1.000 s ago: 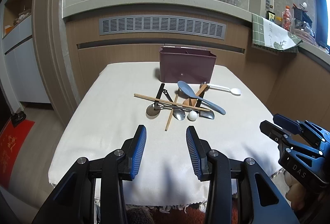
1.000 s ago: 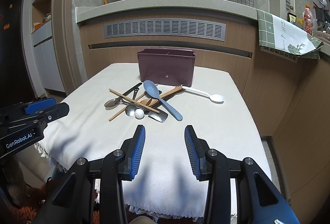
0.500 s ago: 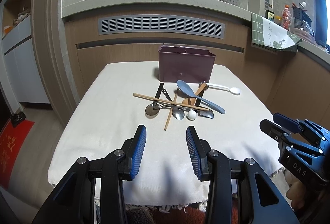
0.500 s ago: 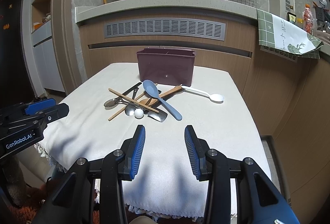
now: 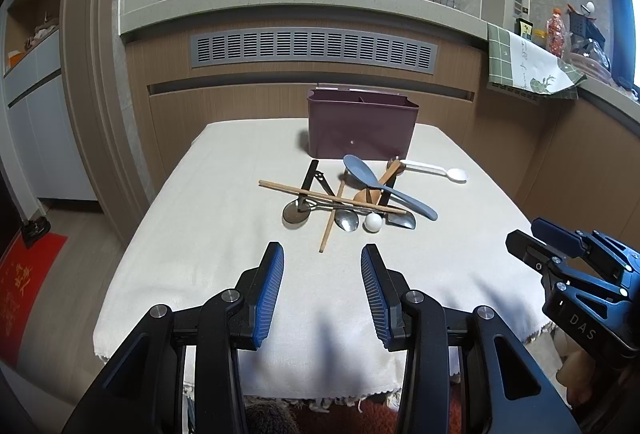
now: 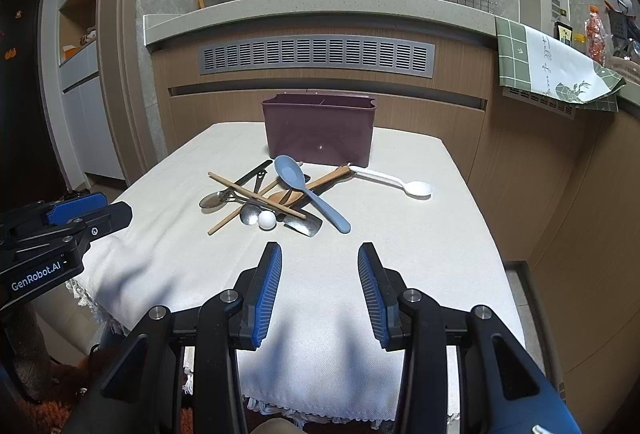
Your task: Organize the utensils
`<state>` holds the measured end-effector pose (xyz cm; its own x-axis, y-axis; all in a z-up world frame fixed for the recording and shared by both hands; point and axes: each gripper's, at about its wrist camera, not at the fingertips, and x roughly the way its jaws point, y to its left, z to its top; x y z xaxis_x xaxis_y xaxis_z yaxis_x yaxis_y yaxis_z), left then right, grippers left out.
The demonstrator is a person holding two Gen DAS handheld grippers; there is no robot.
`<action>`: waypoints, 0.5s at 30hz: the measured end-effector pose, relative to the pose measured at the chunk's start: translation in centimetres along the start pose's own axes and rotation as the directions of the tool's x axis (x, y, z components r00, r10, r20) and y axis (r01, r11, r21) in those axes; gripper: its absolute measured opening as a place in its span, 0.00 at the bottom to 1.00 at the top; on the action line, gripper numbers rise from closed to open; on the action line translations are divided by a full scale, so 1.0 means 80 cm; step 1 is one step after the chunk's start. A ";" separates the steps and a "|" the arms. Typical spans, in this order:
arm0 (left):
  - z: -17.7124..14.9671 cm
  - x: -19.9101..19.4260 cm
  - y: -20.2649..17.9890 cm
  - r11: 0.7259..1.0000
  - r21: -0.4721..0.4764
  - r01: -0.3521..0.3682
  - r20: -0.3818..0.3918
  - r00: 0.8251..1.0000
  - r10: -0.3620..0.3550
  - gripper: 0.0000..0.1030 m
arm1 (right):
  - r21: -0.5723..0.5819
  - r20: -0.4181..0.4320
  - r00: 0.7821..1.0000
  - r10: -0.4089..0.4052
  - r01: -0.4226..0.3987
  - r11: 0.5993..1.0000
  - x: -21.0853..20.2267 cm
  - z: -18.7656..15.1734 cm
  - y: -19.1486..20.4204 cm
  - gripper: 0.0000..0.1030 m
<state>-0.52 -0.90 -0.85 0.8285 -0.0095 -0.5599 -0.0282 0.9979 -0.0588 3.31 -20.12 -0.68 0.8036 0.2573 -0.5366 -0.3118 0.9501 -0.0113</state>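
The utensils lie in a tangled heap on the cloth-covered bench, just in front of the maroon holder that stands at the far end. On top is a blue-grey spoon, its bowl toward the holder and its handle running near and right. A pair of wooden chopsticks crosses the heap, and a white spoon lies apart to the right, its long axis running left to right with the bowl at the right end. A small white ball sits at the near edge of the heap.

My right gripper hangs released and empty over the near part of the bench, the heap ahead and slightly left of it. My left gripper is also spread wide, holding nothing, with the heap ahead and slightly right. Neither is clearly nearer; I judge the white spoon the right one's easiest pick.

The metal pieces under the heap overlap so much that I cannot sort them, perhaps two spoons and a dark-handled tool. The holder's inside is mostly hidden, though a divider shows at its rim.
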 end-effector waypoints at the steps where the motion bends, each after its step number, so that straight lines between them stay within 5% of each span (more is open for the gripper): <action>1: 0.000 0.000 0.000 1.000 0.000 0.000 -0.002 1.000 0.000 0.40 | 0.000 0.000 1.000 0.000 0.000 1.000 0.000 0.000 -0.001 0.37; 15: 0.023 0.049 0.021 1.000 -0.002 0.014 -0.035 0.999 -0.014 0.40 | -0.056 -0.082 0.997 0.014 -0.018 0.998 0.042 0.011 -0.013 0.37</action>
<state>3.67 0.82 -1.61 0.8088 -0.0262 -0.5875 -0.0172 0.9975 -0.0682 6.81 -20.12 -1.72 0.7551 0.2550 -0.6040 -0.3543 0.9339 -0.0485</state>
